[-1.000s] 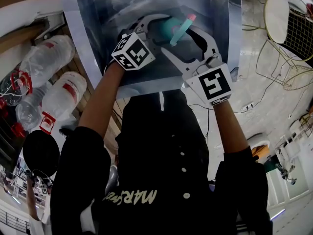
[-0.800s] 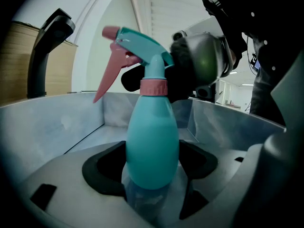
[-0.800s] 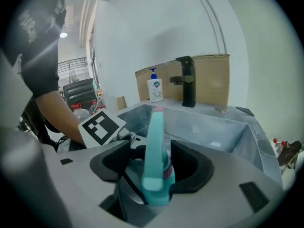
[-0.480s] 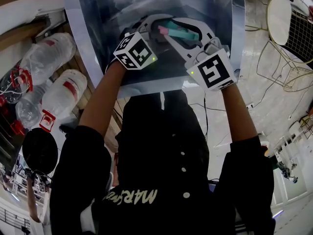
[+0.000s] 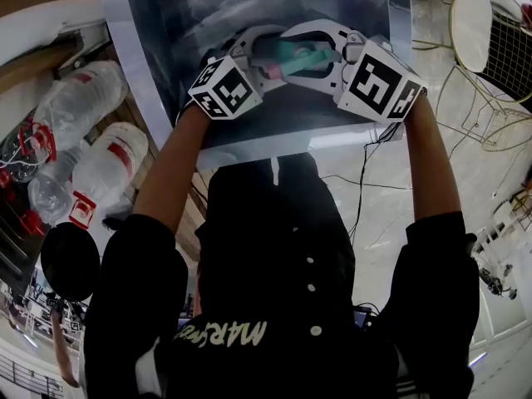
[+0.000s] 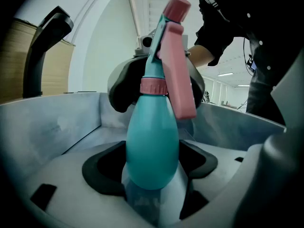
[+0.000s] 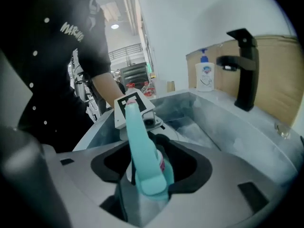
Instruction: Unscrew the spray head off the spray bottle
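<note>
A teal spray bottle (image 6: 152, 146) with a pink collar and a pink trigger (image 6: 178, 80) is held over a grey sink. My left gripper (image 6: 152, 175) is shut on the bottle's round body, and in the head view it (image 5: 268, 55) comes in from the lower left. My right gripper (image 5: 306, 52) comes in from the right. The teal spray head (image 7: 142, 146) sits between its dark pads, and they still touch its sides while the jaws are opening. In the left gripper view those pads wrap around the collar.
The sink basin (image 5: 166, 23) lies under both grippers. A black faucet (image 7: 244, 70) and a white soap pump bottle (image 7: 205, 75) stand at its edge. Clear plastic bottles (image 5: 91, 98) lie to the left, and a wire chair (image 5: 490, 48) stands to the right.
My right gripper has swung up from below the bottle to its right side and turned about the spray head. The head's nozzle has turned with it. The left gripper stays put.
</note>
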